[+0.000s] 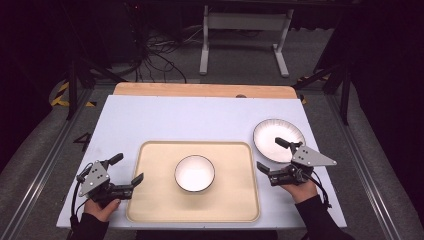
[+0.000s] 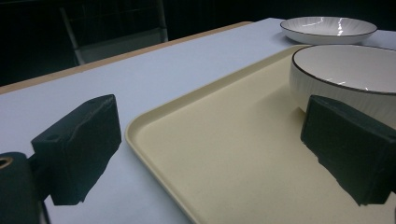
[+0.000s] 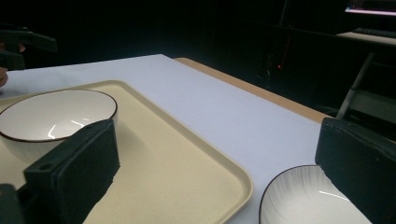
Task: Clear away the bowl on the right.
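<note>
A white bowl (image 1: pixel 194 173) with a dark rim stands in the middle of a beige tray (image 1: pixel 155 200). A white plate (image 1: pixel 272 135) lies on the table right of the tray. My left gripper (image 1: pixel 127 171) is open at the tray's left edge, jaws pointing toward the bowl (image 2: pixel 345 70). My right gripper (image 1: pixel 272 155) is open at the tray's right edge, one jaw over the plate's near rim (image 3: pixel 299 200). Between its jaws I see the tray's corner (image 3: pixel 233 179) and the bowl (image 3: pixel 51 116). Neither gripper holds anything.
The white table top (image 1: pixel 200 117) has a wooden strip (image 1: pixel 205 90) along its far edge. Beyond it stand a white frame (image 1: pixel 245 35) and cables on the floor. The plate (image 2: pixel 327 28) also appears far off in the left gripper view.
</note>
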A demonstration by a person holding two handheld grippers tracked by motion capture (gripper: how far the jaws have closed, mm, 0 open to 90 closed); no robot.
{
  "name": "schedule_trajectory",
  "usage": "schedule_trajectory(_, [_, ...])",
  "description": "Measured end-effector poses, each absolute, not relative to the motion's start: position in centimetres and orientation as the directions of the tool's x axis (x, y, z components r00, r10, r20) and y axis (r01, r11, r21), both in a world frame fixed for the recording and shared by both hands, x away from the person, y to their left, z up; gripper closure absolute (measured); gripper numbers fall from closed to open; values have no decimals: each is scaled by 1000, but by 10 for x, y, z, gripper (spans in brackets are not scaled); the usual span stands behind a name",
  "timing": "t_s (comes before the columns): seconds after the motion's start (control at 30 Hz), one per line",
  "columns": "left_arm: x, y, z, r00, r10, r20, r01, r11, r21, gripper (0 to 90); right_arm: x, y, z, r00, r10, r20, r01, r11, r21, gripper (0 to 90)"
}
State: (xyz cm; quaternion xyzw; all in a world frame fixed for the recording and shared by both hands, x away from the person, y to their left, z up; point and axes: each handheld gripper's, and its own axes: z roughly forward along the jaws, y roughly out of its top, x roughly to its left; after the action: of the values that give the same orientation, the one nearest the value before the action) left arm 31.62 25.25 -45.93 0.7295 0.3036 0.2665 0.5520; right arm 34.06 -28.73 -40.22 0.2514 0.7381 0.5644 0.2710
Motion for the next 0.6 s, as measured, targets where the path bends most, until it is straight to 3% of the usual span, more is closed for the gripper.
schedule_trajectory(0.27, [316,252,-459,673,737,55,149,-208,967,57,337,-288,-422,-730,673,-121,51,229,972,0])
schedule_trajectory(0.5, [316,252,-459,674,736,55,148,-208,967,58,340,-294,-442,-718,692,-76,106,217,970,0])
schedule_trajectory(0.6, [316,252,-459,674,736,55,148,-208,967,58,337,-294,-444,-705,702,-106,66,214,975,0])
